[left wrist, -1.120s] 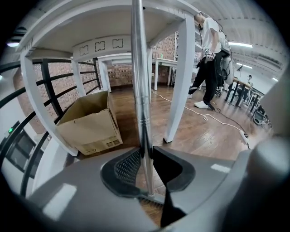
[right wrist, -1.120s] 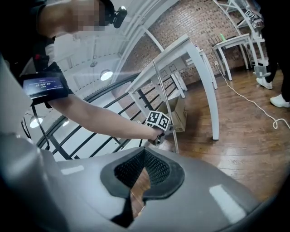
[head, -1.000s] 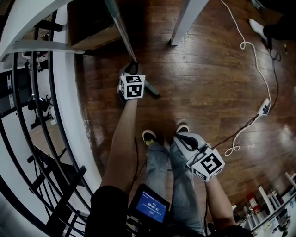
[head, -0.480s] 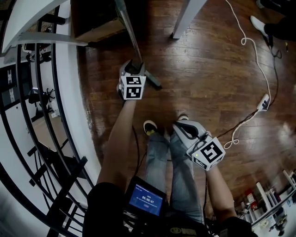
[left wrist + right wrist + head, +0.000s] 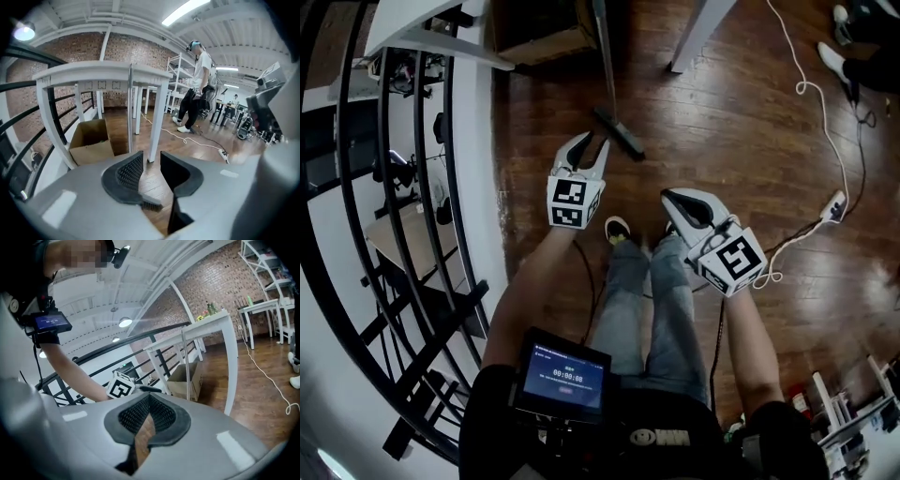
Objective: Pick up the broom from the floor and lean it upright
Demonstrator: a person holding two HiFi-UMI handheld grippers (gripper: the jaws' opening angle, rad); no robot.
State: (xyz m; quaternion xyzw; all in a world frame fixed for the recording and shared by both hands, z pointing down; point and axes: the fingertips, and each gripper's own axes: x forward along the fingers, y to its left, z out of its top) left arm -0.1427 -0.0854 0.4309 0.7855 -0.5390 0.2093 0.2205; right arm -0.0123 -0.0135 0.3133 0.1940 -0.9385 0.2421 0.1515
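The broom stands upright, its thin handle leaning against the white table's edge and its dark head on the wood floor. In the left gripper view the handle rises just beyond the jaws, and the bristles show low between them. My left gripper hangs a little short of the broom head, open. Its jaws have just been closing, with nothing between them. My right gripper is held over my legs, shut and empty, with its tips meeting.
A cardboard box sits under the table beside the broom. A white table leg stands to the right, a black railing runs along the left. A white cable with a power strip lies at right. A person stands beyond.
My left gripper has let go of the broom's handle and drawn back and up from it. The broom stays standing against the table. My right gripper has risen too.
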